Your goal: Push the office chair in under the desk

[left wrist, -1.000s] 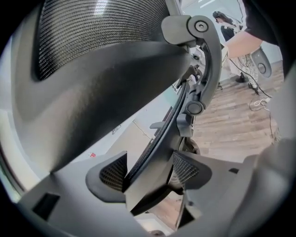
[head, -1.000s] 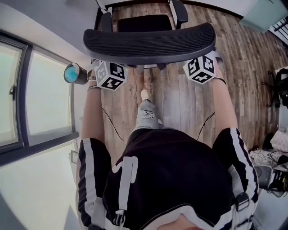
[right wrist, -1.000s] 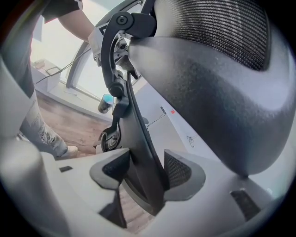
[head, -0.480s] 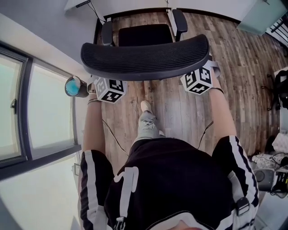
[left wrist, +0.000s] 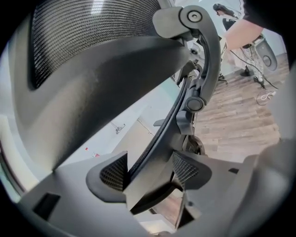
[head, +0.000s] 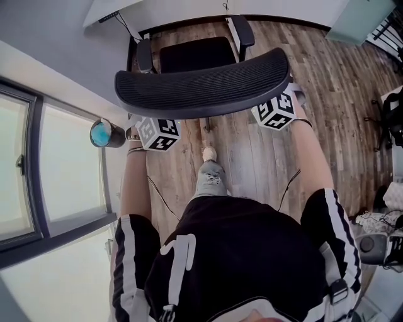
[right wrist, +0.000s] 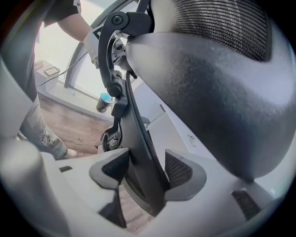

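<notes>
Fingers of the left gripper (left wrist: 148, 169) are clamped on the dark plastic back frame (left wrist: 106, 88) of the black mesh-backed office chair (head: 201, 85). The right gripper (right wrist: 141, 171) grasps the same frame on its own side, its fingers having just eased a shade wider. Over the last second the chair has rolled farther away, and the white desk surface (head: 189, 7) now shows just beyond the seat, which is not yet beneath it. A blue-capped tumbler (head: 104, 133) on the left window ledge stands clear, as does the clutter (head: 387, 119) at the right. The left wall runs close by the armrest (head: 145, 55).
</notes>
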A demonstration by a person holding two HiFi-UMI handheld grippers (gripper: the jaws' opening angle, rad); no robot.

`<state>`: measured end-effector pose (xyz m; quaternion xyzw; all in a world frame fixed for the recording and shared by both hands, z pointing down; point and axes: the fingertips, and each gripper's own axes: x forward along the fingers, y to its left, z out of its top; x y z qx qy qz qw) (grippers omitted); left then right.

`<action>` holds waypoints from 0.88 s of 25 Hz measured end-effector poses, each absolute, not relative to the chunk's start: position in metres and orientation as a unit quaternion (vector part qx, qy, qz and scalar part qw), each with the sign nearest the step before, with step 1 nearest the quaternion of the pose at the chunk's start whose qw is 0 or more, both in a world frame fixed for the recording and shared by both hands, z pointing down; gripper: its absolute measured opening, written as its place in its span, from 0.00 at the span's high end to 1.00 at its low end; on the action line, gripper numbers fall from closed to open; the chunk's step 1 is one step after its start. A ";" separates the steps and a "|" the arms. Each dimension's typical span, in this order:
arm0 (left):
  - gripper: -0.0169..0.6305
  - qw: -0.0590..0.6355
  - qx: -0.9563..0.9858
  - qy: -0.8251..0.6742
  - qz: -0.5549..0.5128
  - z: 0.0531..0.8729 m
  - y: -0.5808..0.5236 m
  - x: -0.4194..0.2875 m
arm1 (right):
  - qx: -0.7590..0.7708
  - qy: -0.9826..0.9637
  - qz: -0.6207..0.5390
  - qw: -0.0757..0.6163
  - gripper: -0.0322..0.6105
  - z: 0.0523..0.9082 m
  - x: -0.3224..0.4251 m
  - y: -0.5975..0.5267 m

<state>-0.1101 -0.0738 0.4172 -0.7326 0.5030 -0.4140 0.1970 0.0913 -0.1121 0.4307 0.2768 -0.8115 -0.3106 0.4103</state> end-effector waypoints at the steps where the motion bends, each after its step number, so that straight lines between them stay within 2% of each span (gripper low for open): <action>1: 0.50 0.197 -0.731 0.504 -0.415 0.417 -0.078 -0.112 | 0.277 -0.811 -0.311 0.410 0.57 0.430 0.090 -0.114; 7: 0.50 0.175 -0.733 0.507 -0.417 0.442 -0.100 -0.129 | 0.276 -0.810 -0.311 0.413 0.57 0.430 0.083 -0.133; 22: 0.51 0.184 -0.721 0.517 -0.424 0.435 -0.149 -0.121 | 0.263 -0.817 -0.303 0.414 0.56 0.429 0.088 -0.193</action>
